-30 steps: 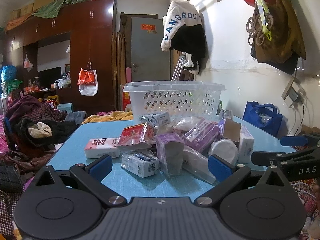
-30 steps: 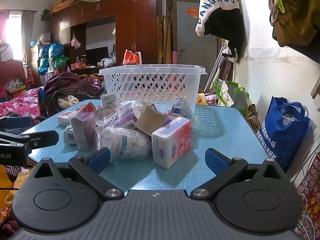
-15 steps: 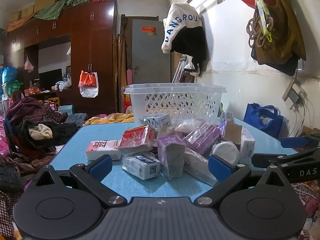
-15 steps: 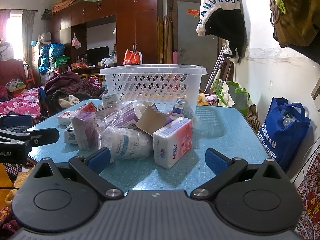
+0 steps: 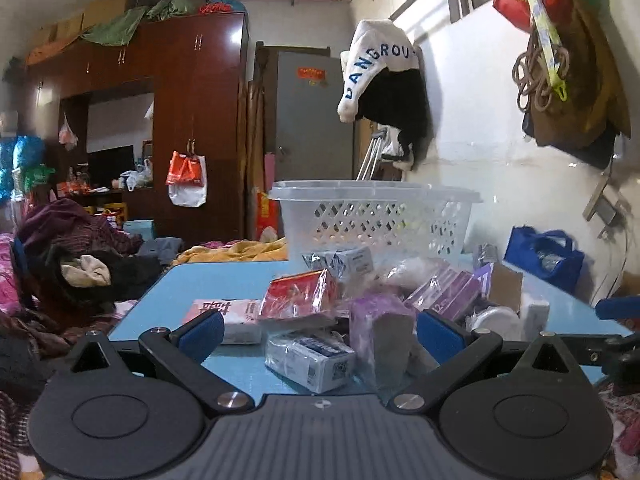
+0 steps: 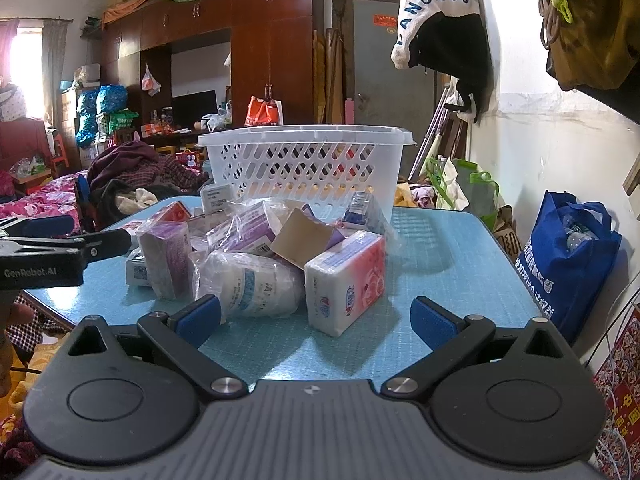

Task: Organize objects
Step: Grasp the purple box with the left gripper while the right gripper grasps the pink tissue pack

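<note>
Both your left tool [image 5: 318, 332] and right tool [image 6: 316, 318] sit spread apart and empty at frame bottom. The packets [image 6: 344, 280] lie heaped mid-frame on the table [image 6: 440, 264], in front of the white basket [image 6: 306, 160], probably their destination.

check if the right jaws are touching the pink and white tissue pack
Apart. The right wrist view shows the open right gripper with blue table visible between both jaws and the pink and white tissue pack.

On the worktop [image 6: 460, 264] stand 1 white basket [image 6: 306, 164], 2 pink tissue packs [image 6: 346, 284] [image 5: 230, 318], 1 red packet [image 5: 298, 294], 1 clear-wrapped white roll [image 6: 248, 288], 1 open cardboard carton [image 6: 306, 236] and 2 tools [image 5: 318, 334] [image 6: 316, 320], both with jaws spread wide; the purple boxes overlap too much to count.
</note>
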Motion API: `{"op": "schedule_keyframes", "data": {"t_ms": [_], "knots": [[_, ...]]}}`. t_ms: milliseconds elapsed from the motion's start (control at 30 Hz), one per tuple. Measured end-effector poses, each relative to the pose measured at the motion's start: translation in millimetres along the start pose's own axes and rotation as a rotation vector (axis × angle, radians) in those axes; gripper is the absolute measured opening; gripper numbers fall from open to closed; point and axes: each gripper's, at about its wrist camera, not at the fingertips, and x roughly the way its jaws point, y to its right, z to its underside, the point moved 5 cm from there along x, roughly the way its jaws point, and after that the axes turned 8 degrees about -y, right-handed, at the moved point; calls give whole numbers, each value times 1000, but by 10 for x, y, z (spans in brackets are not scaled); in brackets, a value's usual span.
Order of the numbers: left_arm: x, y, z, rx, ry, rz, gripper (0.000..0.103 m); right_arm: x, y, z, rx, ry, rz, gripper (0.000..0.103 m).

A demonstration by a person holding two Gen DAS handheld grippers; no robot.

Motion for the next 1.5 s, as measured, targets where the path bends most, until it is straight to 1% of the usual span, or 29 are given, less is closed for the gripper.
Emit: {"op": "schedule_keyframes", "data": {"t_ms": [67, 133, 167, 200, 233, 300, 333, 367, 433, 533, 567, 600, 633, 667, 700, 767, 900, 1000, 1100, 1133, 1167, 1233, 1300, 1333, 1400, 1500], "knots": [[0, -6, 24, 18, 31, 4, 103, -5, 17, -13, -3, 52, 9, 103], [-9, -24, 42, 28, 48, 13, 103, -7, 74, -18, 6, 128, 43, 103], [-13, -25, 60, 35, 52, 20, 103, 18, 99, -9, -1, 122, 49, 103], [-17, -17, 77, 42, 50, 27, 103, 57, 123, -2, -9, 83, 33, 103], [-5, -9, 96, 49, 42, 35, 103, 90, 158, 12, 12, 50, -4, 103], [7, 22, 138, 63, 35, 62, 100, 108, 219, 48, 62, 38, -81, 103], [10, 37, 156, 66, 32, 75, 98, 122, 218, 61, 57, 29, -103, 103], [25, 48, 162, 72, 25, 84, 96, 137, 206, 75, 44, 20, -106, 103], [40, 62, 171, 70, 23, 86, 92, 132, 195, 95, 36, 29, -100, 103], [49, 85, 162, 59, 29, 118, 91, 102, 193, 108, 37, 52, -110, 102], [56, 105, 159, 58, 29, 125, 90, 94, 202, 102, 42, 61, -112, 97], [68, 122, 150, 58, 29, 131, 87, 95, 224, 80, 49, 68, -109, 92], [84, 141, 140, 57, 28, 139, 83, 106, 259, 62, 55, 72, -102, 89], [111, 157, 129, 56, 23, 146, 79, 120, 290, 32, 60, 76, -94, 83], [144, 175, 119, 55, 17, 153, 78, 155, 318, 8, 63, 69, -84, 77], [210, 212, 106, 59, 6, 149, 74, 250, 356, -21, 70, 44, -72, 70], [306, 242, 123, 67, -7, 132, 73, 437, 357, -28, 81, 10, -72, 70], [350, 261, 121, 75, -7, 109, 73, 495, 352, -27, 86, 6, -41, 72], [386, 276, 124, 68, -12, 103, 73, 485, 342, -9, 77, 15, -8, 73], [399, 279, 124, 64, -12, 96, 71, 482, 339, -3, 74, 20, 2, 73], [404, 283, 131, 62, -10, 93, 65, 476, 337, 5, 69, 23, 10, 73], [414, 293, 139, 66, -13, 96, 54, 460, 350, 12, 60, 30, 15, 68], [406, 290, 144, 62, -8, 97, 51, 423, 363, 20, 57, 37, 15, 44], [396, 289, 144, 62, -3, 100, 48, 415, 373, 2, 55, 40, 21, 41], [372, 288, 139, 64, 7, 106, 48, 388, 388, 5, 41, 40, 43, 35], [357, 284, 124, 75, 19, 113, 48, 335, 429, 13, 29, 46, 58, 33]]}}
